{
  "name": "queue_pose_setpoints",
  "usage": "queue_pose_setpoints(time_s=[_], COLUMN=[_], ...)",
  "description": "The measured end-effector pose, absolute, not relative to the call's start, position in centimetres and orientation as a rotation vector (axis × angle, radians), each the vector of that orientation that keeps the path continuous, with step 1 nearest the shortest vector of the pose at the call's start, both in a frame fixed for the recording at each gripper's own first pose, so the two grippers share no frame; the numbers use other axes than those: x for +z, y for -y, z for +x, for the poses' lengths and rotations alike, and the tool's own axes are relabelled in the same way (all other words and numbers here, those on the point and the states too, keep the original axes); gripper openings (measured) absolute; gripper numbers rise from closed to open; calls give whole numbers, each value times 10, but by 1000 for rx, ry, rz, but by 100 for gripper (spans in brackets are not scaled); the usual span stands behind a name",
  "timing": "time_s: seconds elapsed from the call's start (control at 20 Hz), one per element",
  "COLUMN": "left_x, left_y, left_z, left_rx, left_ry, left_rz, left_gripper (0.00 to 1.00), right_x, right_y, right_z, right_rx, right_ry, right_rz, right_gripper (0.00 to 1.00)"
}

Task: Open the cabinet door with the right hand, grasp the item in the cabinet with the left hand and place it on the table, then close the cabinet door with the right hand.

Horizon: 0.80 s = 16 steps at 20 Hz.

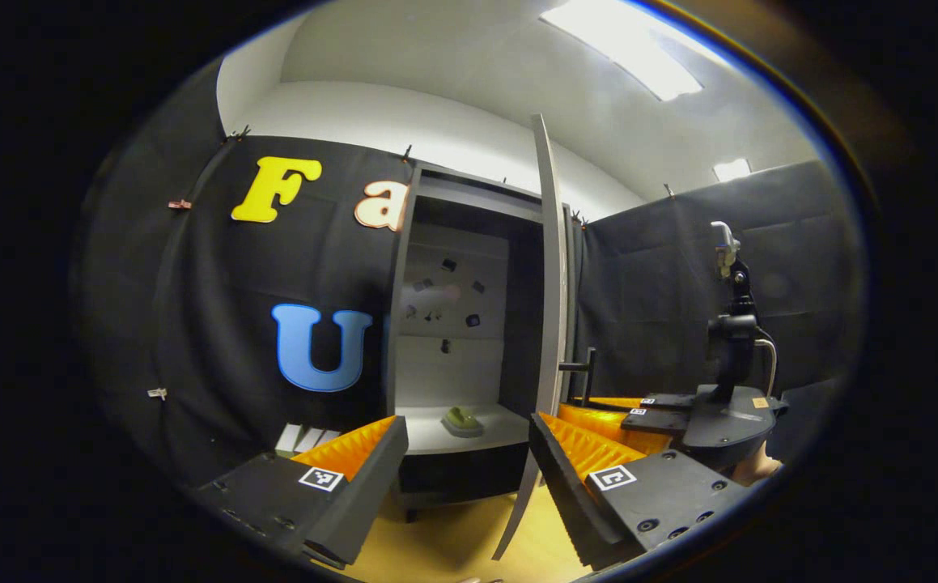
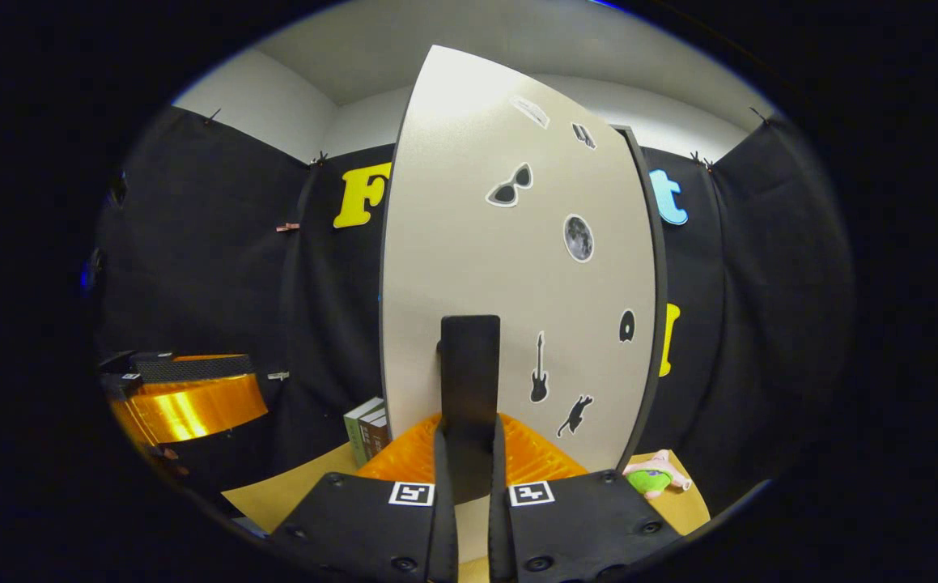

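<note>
The cabinet (image 1: 469,202) stands open, its door (image 1: 551,283) swung out edge-on toward me. A small green item (image 1: 462,420) lies on the lower shelf (image 1: 436,437) inside. My left gripper (image 1: 465,441) is open and hangs in front of the shelf, short of the item. In the right gripper view the door face (image 2: 469,243) carries several stickers. My right gripper (image 2: 469,429) is shut on the door's black handle (image 2: 469,364). The left gripper view also catches the right gripper (image 1: 598,409) at the handle (image 1: 586,368).
The cabinet sits on a tan table (image 2: 274,494). Books (image 2: 367,429) stand behind the door's left edge, and a small pink and green plush toy (image 2: 655,478) lies on the table to its right. The left gripper (image 2: 185,397) shows at far left.
</note>
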State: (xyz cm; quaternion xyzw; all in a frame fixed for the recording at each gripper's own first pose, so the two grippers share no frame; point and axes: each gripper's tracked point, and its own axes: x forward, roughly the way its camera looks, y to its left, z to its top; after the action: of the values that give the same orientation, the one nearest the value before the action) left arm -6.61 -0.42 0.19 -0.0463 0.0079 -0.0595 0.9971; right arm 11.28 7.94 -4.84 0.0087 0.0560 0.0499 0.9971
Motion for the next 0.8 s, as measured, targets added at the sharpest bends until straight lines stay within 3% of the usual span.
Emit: queue_pose_setpoints(time_s=[0.5,0.75,0.8], left_x=[-5,-10,-12], left_y=[78,99,99], left_z=[-34,-15,-13], left_rx=[-305,-334,-321], left_ry=[-32,-42,-43], left_rz=[-99,-104,-98], left_gripper=[94,94,95], right_x=[-45,-44,-43], right_y=[-52,-34,-31], right_z=[103,100,99], right_rx=[-53,-130,-144], right_ry=[-98,-90,-89], right_rz=[30,25,23], right_gripper=[18,17,13])
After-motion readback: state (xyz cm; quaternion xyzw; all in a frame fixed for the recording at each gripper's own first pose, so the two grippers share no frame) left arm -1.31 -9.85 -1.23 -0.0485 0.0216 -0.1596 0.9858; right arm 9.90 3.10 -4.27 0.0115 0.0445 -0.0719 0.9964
